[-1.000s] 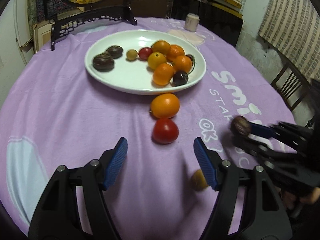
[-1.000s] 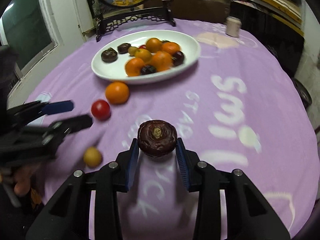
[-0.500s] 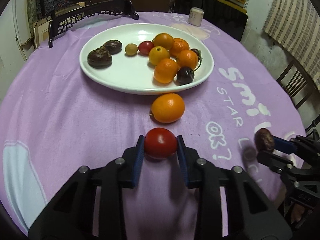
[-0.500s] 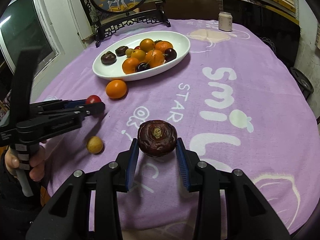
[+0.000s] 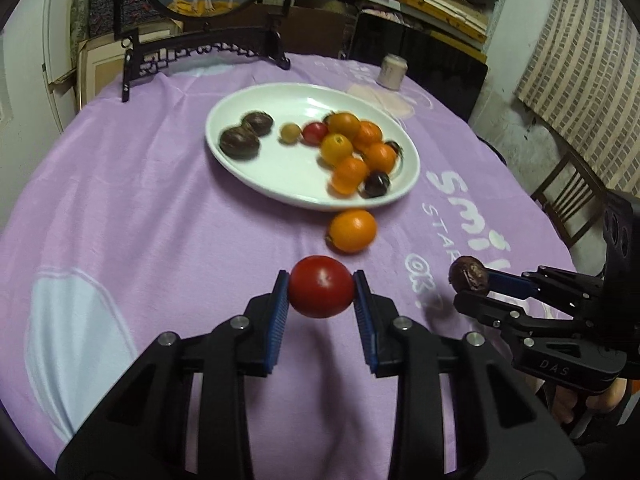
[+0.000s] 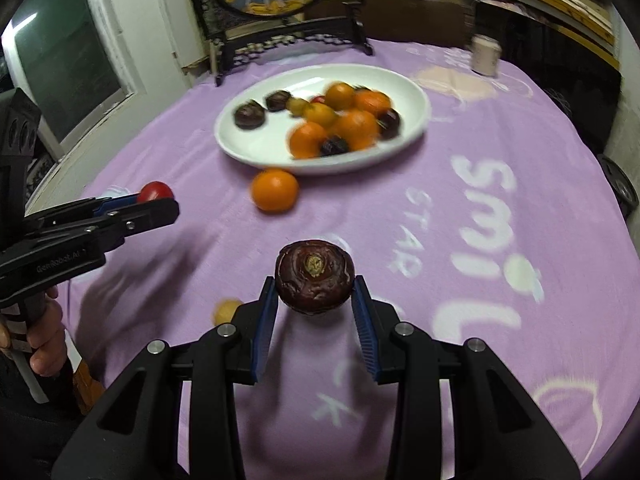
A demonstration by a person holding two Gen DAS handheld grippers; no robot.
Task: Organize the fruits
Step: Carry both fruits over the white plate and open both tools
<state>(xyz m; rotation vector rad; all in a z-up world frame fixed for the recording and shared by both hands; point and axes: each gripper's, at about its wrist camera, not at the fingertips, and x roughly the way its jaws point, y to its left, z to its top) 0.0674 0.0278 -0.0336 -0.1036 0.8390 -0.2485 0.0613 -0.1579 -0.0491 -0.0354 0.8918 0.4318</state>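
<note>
We've got the left gripper clamped on the tomato, right gripper on a brown fruit, both lifted to go to the plate.

Red tomato, dark fruit, both gripped.

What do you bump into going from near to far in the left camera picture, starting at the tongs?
Left tongs squeezing the red tomato → loose orange on the purple cloth → white plate of fruit → little cup at the table's far edge.
</note>
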